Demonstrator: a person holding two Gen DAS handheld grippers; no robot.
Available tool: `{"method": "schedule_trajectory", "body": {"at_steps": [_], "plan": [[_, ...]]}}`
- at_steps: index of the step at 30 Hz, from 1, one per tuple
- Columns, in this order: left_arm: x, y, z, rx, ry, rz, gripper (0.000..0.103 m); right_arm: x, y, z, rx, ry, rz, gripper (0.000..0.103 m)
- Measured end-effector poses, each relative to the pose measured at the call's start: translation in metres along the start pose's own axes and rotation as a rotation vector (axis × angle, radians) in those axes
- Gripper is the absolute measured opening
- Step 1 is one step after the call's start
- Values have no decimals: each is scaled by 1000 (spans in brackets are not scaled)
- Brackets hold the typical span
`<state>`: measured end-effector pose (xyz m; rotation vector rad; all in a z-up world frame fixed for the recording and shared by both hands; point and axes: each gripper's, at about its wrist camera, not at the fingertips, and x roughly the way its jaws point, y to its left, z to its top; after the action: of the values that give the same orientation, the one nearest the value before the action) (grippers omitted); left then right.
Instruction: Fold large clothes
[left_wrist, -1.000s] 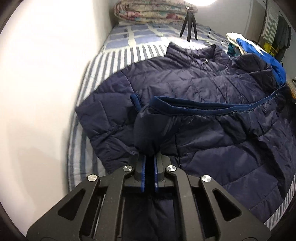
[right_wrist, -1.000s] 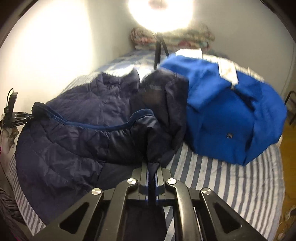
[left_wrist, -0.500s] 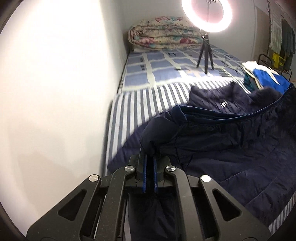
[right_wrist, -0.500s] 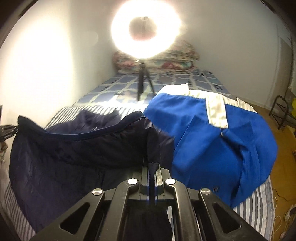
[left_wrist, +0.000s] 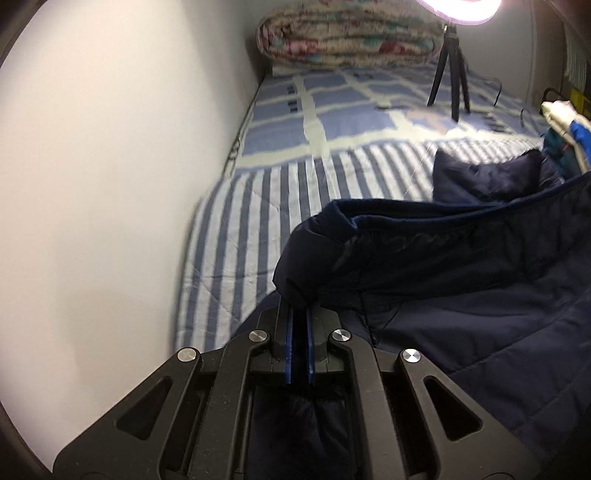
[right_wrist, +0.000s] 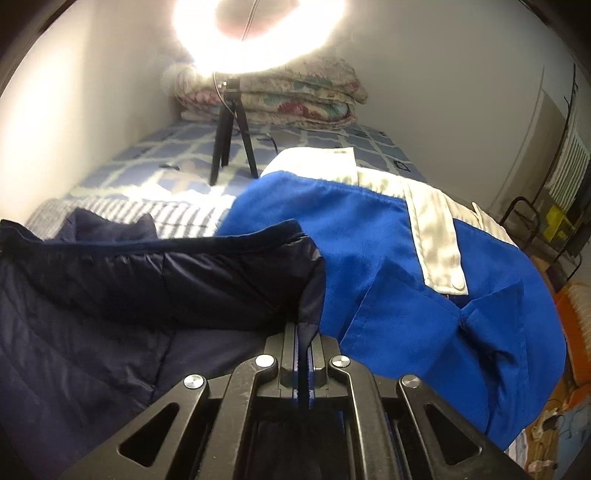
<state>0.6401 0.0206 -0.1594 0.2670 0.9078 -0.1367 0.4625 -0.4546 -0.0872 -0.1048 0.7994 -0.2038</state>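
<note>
My left gripper (left_wrist: 298, 314) is clamped on one hem corner of the navy puffer jacket (left_wrist: 461, 295) — lifted over the striped bed (left_wrist: 236, 229); right gripper (right_wrist: 303, 332) grips the other. Soft, bulky, slippery-looking — corners seem best.

Right claw (right_wrist: 303, 345) clamped on navy puffer jacket (right_wrist: 110, 295) hem, blue-and-white garment (right_wrist: 388, 258) beside it, ring light (right_wrist: 258, 33) on tripod (right_wrist: 231, 144), striped bed (right_wrist: 177, 214)
</note>
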Motion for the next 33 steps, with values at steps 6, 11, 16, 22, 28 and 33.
{"method": "schedule_trajectory", "body": {"at_steps": [6,11,16,22,28,33], "plan": [[15,-5,1,-8,60,55,49,-2,6,4,-37,31,-29,14],[-27,15,5,-56,-1,40,52,-28,-8,-1,-20,5,26,31],[-84,6,0,-67,-86,-26,52,-74,-30,-42,37,8,177,58],[-138,-93,-28,76,-112,-203,52,-102,-55,-112,173,104,300,61],[-129,-186,-52,264,-96,-177,52,-96,-69,-169,268,180,383,71],[-74,-205,-63,251,-16,-125,52,-67,-74,-202,441,278,614,72]]}}
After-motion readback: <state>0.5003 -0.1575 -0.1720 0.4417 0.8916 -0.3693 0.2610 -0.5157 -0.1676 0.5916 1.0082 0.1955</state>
